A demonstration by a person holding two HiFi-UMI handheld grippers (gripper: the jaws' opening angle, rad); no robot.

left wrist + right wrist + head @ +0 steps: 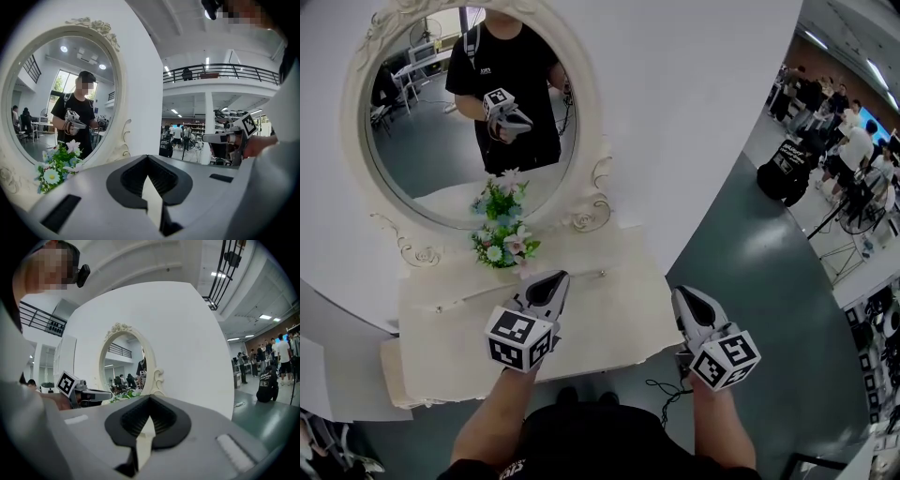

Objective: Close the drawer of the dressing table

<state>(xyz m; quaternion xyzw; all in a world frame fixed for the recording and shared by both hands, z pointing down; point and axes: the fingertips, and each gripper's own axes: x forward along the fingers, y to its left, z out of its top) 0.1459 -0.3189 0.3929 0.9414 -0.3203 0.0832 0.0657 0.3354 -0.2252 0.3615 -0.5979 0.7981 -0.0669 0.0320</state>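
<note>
Evidently both tools hover at the front of the cream dressing table (619, 330). The left hand-held gripper (553, 281) hangs over the surface, its tip close to the knobbed drawer front (478, 301) that runs across just below the mirror (441, 164) and the bunch of artificial flowers (502, 232). Its jaws are pressed together with nothing between them. The right hand-held gripper (687, 298) is beside the table's right front corner, over the grey floor (750, 253), and its jaws are likewise closed and empty. The two tools are apart and point roughly the same way, towards the white wall panel (694, 112). From above, the drawer front looks flush with the table, though I cannot tell for certain. The oval, ornate-framed mirror reflects the person in a black shirt. A group of people (848, 141) stands well off to the right.
</note>
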